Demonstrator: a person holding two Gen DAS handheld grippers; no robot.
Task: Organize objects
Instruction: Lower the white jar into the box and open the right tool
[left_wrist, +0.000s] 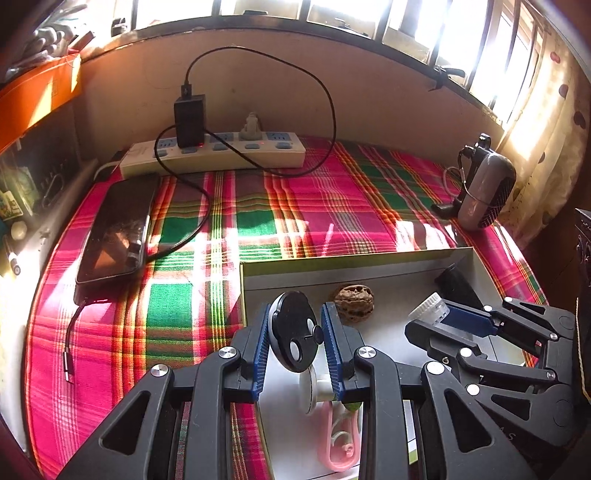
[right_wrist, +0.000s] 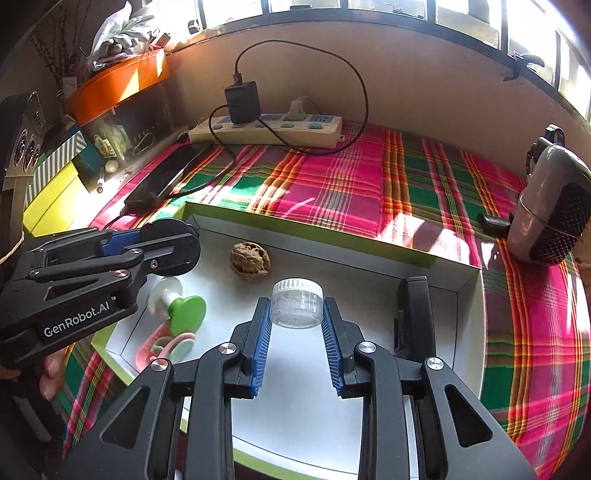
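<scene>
The left gripper (left_wrist: 293, 334) clamps a black round disc (left_wrist: 293, 332) edge-on between its blue ribbed pads, holding it above the left end of a shallow white box (right_wrist: 332, 236) that lies on a pink, green and orange plaid cloth (right_wrist: 424, 177); the right gripper (right_wrist: 296, 308) grips a small clear plastic jar with a white ribbed lid (right_wrist: 296, 302), pads pressed on both its sides, over the middle of the same box; inside the box a walnut (right_wrist: 251, 260) rests near the far wall, a black rectangular object (right_wrist: 413, 314) lies along the right wall, and a green-and-white suction piece (right_wrist: 183, 306) sits at the left end beside a pink plastic item (right_wrist: 162, 349); beyond the box, a dark phone (left_wrist: 114, 229) lies on the cloth with a black cable (left_wrist: 325, 96) leading up to a black charger (left_wrist: 189, 120) plugged into a white power strip (left_wrist: 214, 157) against the wall; a grey handheld device with a black mesh face (right_wrist: 550, 218) stands at the cloth's right edge; a person's fingers (right_wrist: 50, 373) wrap the left gripper's handle.
</scene>
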